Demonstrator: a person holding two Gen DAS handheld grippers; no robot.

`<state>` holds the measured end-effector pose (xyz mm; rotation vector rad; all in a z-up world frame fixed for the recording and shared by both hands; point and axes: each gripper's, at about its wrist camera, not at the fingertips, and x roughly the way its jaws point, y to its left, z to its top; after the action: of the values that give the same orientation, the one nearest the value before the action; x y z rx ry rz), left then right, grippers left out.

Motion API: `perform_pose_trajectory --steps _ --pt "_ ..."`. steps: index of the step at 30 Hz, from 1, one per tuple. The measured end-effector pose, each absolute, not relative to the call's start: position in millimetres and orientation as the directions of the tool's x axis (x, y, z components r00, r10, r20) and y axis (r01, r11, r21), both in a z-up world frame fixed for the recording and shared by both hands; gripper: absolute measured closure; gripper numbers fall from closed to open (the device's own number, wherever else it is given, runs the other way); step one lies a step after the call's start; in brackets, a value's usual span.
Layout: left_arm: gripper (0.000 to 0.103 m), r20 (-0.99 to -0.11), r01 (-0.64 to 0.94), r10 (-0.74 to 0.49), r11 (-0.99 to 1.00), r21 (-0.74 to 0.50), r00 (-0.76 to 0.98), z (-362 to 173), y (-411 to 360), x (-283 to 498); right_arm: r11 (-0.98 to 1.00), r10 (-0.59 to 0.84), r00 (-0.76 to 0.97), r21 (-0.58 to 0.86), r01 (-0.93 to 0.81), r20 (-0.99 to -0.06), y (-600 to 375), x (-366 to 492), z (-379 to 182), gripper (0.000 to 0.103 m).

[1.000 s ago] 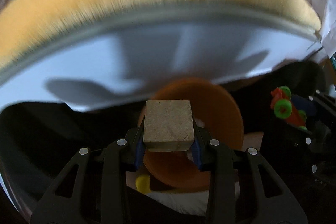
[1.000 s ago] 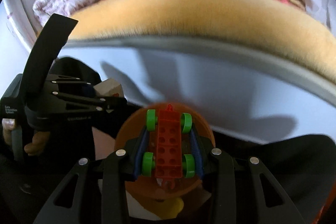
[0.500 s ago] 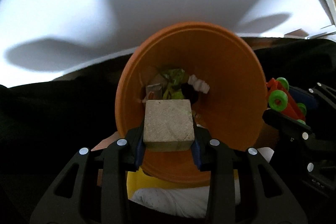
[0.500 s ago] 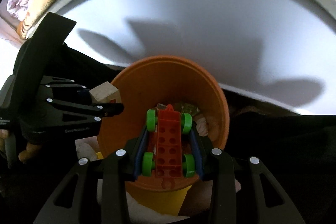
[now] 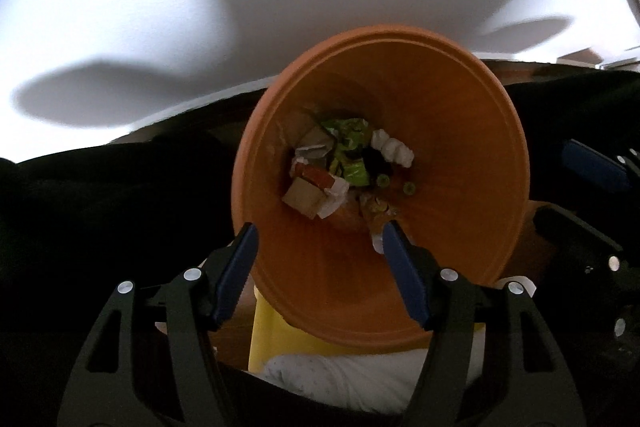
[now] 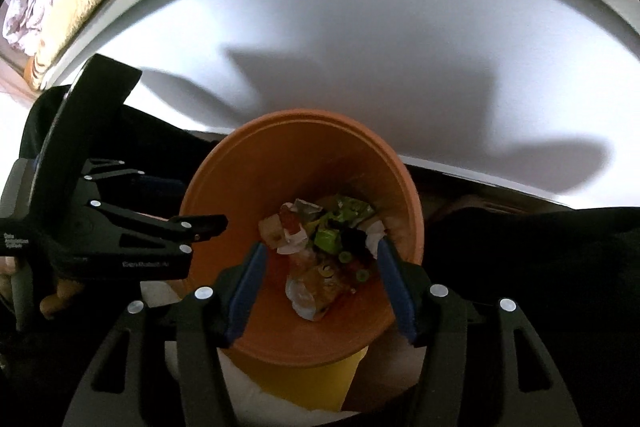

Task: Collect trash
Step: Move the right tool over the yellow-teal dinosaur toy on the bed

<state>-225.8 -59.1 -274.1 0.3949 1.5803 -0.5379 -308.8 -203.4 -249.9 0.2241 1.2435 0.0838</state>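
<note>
One marking is reading clearly enough to record: small pale lettering, apparently "GenRobot.AI", is showing on the side of the black plastic left gripper (image 6: 204, 227), at the lower left of the right wrist view. A second pale label in two short lines is sitting on the same gripper body at the far left edge of that frame; it is too small and blurred to read. The left wrist view is showing no legible text, numbers or signs.
</note>
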Motion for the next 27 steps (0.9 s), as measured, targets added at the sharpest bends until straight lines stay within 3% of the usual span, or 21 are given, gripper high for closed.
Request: perform_pose_trajectory --steps 5,12,18,24,27 --pt "0.039 -0.989 0.542 -0.136 0.828 -0.145 -0.058 -246.2 -47.5 -223.5 0.979 0.175 0.418 0.203 0.024 -0.891 -211.0 -324.8 -200.0 0.046" --pt "0.039 -0.934 0.603 -0.322 0.780 -0.170 0.153 -158.1 -30.3 -229.0 0.989 0.132 0.620 0.141 -0.035 -0.773 -244.2 -312.3 -96.1 0.038" --pt "0.030 -0.848 0.615 -0.417 0.775 -0.144 0.327 -101.3 -22.3 -224.7 0.996 0.063 0.708 0.094 0.004 -0.703 -279.1 -245.2 -49.6 0.034" --pt "0.030 -0.793 0.591 -0.472 0.786 -0.180 0.386 -78.7 -21.3 -214.5 0.880 0.201 0.717 0.444 0.166 -0.667 -338.7 -166.4 -46.8 0.033" --pt "0.030 -0.786 0.596 -0.485 0.780 -0.191 0.383 -80.4 -25.2 -212.2 0.758 0.274 0.728 0.607 0.239 -0.629 -360.9 -132.6 -56.9 0.038"
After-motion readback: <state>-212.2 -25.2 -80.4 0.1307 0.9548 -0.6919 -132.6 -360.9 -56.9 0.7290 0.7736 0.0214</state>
